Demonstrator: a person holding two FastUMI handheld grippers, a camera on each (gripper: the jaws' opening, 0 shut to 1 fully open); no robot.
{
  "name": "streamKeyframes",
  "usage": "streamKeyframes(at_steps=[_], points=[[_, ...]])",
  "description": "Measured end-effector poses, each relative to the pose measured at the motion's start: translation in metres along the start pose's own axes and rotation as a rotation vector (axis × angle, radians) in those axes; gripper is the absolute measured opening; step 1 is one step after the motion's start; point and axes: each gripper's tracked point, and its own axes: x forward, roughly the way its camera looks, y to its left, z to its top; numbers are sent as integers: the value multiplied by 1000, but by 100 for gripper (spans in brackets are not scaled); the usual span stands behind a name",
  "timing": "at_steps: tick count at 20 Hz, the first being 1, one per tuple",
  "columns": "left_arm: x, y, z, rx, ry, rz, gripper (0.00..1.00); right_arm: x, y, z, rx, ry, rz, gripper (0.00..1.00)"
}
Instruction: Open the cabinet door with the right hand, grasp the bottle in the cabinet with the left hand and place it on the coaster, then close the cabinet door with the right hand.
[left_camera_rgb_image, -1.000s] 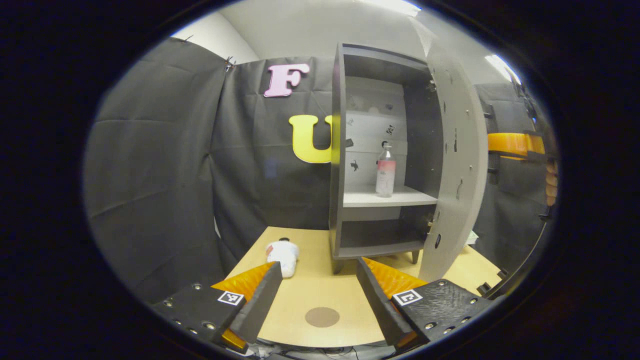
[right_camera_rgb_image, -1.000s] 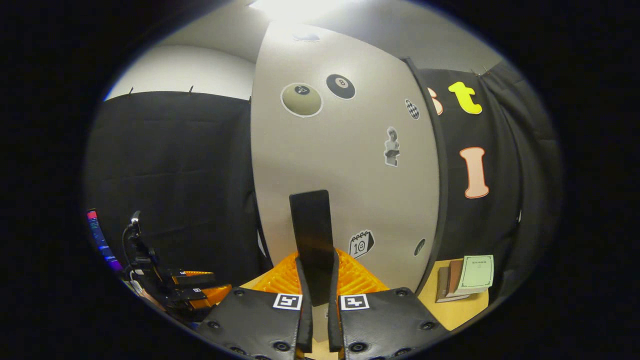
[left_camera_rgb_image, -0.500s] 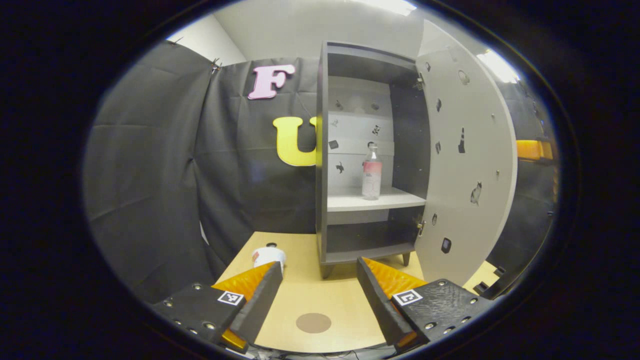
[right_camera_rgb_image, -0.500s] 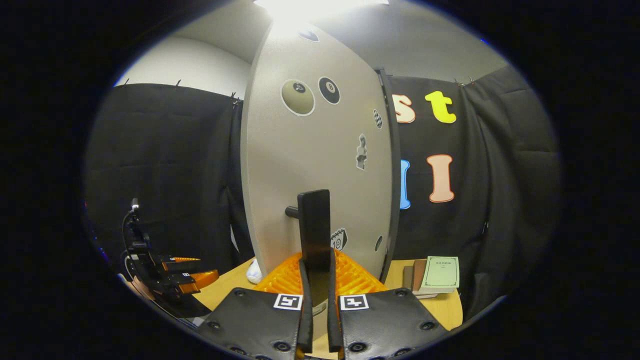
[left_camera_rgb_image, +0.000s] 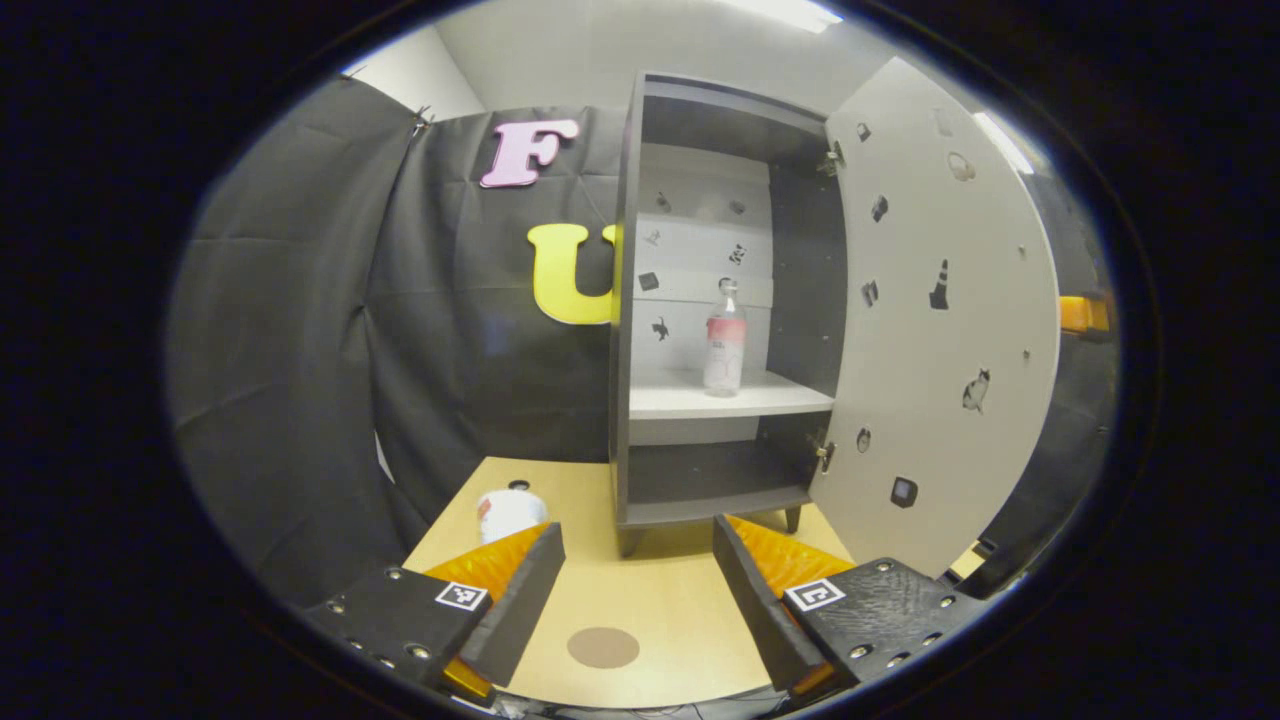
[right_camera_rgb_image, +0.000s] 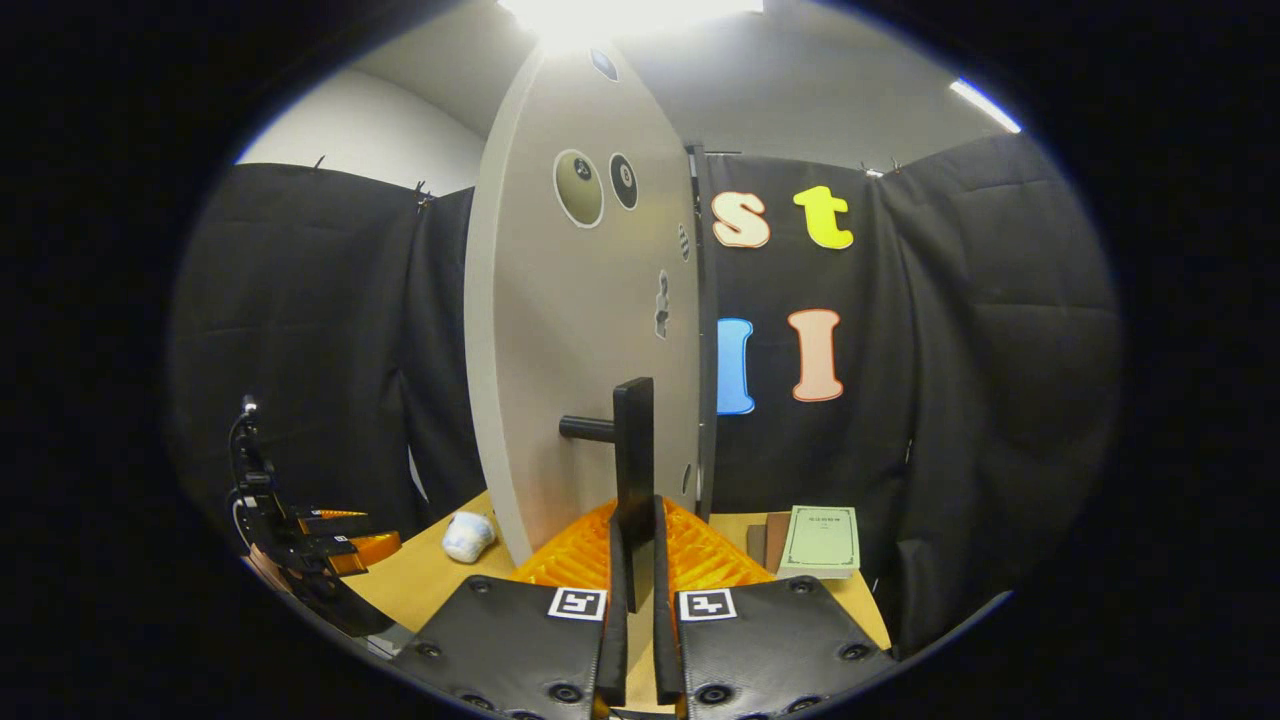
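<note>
The cabinet (left_camera_rgb_image: 640, 300) stands on the wooden worktop (left_camera_rgb_image: 660, 600) with its door (left_camera_rgb_image: 940, 320) swung wide to the right, stickers dotted over the door's inner face. Inside, the bottle (left_camera_rgb_image: 723, 340) stands upright on the middle shelf (left_camera_rgb_image: 720, 400), near the shelf's right half and apart from the cabinet walls. The round brown coaster (left_camera_rgb_image: 603, 647) lies flat on the worktop in front of the cabinet, between the fingers of the left claw (left_camera_rgb_image: 640, 590), which hangs wide apart above the worktop's near edge, holding nothing. A white, crumpled-looking object (left_camera_rgb_image: 508, 512) lies on the worktop to the left of the cabinet; its nature is hard to make out.

In the right gripper view, the right claw (right_camera_rgb_image: 632, 560) is nearly closed, both fingers pressing on the dark door handle (right_camera_rgb_image: 632, 450), which juts from the door's outer face. Books (right_camera_rgb_image: 818, 540) lie stacked on the worktop beyond it.
</note>
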Motion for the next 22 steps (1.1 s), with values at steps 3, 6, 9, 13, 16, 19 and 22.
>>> streamKeyframes(at_steps=[3,6,9,13,16,19,22], points=[[2,-7,-2,6,2,-15,90,3,-22,0,2,-8,-70,12],[4,-17,-1,4,-1,-40,92,-1,-42,-1,-31,-9,-122,11],[6,-26,3,14,-10,-51,92,-2,-62,-1,33,-22,-140,0],[15,-35,6,0,-6,-69,90,-1,-56,-3,105,-36,-88,7],[18,-39,13,-5,-16,-99,90,-8,-60,-11,132,-20,-98,8],[30,-43,18,3,-15,-136,92,-31,-61,-16,145,-21,-124,10],[40,-44,22,18,-19,-158,90,-56,-67,-16,189,-52,-169,6]])
